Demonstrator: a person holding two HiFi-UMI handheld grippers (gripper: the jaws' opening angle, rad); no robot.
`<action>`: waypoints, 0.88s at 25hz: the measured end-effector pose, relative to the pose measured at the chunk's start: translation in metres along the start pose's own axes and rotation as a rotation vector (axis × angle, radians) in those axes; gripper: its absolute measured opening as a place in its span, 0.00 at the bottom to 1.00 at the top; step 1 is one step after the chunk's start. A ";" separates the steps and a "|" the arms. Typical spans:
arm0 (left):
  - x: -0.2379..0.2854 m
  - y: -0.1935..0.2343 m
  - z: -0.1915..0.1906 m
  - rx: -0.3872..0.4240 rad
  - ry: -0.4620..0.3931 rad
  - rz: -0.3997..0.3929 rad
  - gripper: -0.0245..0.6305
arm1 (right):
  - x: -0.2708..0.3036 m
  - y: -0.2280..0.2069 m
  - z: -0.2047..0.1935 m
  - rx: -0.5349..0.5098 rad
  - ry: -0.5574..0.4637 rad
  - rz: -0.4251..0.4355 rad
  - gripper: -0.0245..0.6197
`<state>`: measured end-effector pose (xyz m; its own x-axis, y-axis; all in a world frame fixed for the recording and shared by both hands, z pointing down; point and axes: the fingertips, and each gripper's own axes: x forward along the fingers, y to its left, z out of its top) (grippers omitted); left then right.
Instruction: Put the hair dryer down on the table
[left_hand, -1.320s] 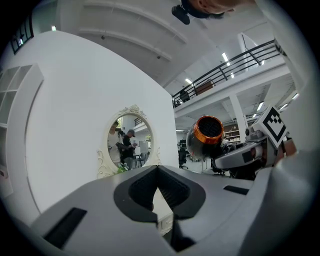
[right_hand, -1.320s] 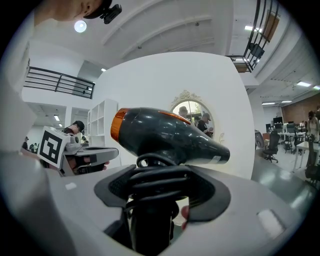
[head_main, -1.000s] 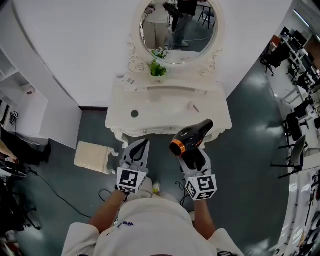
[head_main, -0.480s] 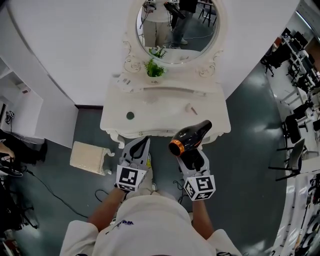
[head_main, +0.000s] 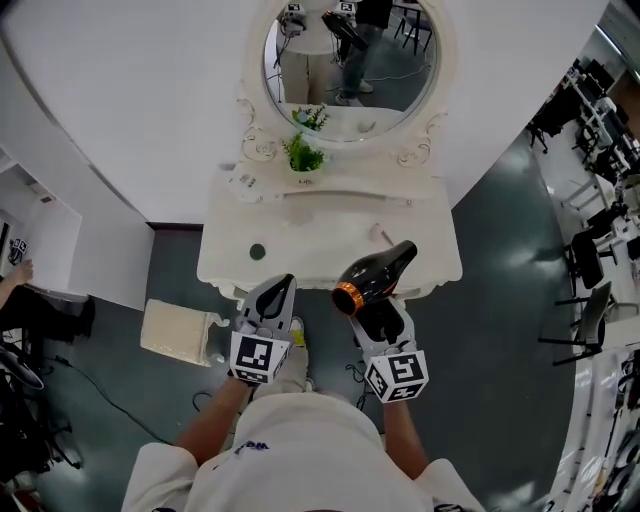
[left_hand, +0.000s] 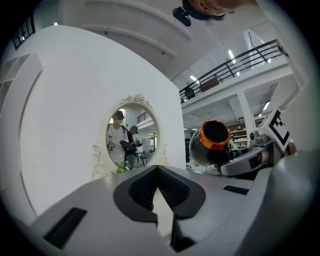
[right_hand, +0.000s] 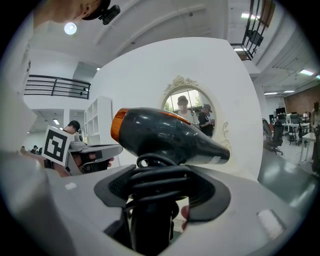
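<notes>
Right gripper is shown closed on the cord-wrapped handle of the hair dryer, which is held aloft over the front edge of the table and not yet set down, while the left gripper, jaws together and empty, is held at that same edge.

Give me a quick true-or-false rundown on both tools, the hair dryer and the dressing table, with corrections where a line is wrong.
1. The right tool is clamped on the hair dryer. True.
2. The hair dryer lies flat on the dressing table. False: it is held up in the right tool at the table's front edge, not set down.
3. The left tool holds nothing and its jaws are together. True.
4. The small green plant stands at the table's front edge. False: it stands at the back, just below the oval mirror.
5. The dryer's orange-ringed end points at the mirror. False: the nozzle points that way, and the orange end faces the person.
</notes>
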<state>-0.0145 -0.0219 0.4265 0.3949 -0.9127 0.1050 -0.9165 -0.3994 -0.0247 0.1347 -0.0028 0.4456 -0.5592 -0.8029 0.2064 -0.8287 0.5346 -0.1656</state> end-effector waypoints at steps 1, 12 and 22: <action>0.007 0.002 0.003 -0.001 -0.006 -0.005 0.05 | 0.005 -0.003 0.002 0.000 0.003 -0.002 0.53; 0.072 0.035 0.003 -0.038 0.027 -0.045 0.05 | 0.071 -0.031 0.021 0.007 0.034 -0.022 0.53; 0.120 0.077 0.003 -0.072 0.031 -0.064 0.05 | 0.128 -0.044 0.032 -0.014 0.067 -0.038 0.53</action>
<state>-0.0372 -0.1627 0.4345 0.4515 -0.8821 0.1345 -0.8922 -0.4484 0.0543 0.1003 -0.1373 0.4479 -0.5273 -0.8033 0.2768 -0.8493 0.5081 -0.1431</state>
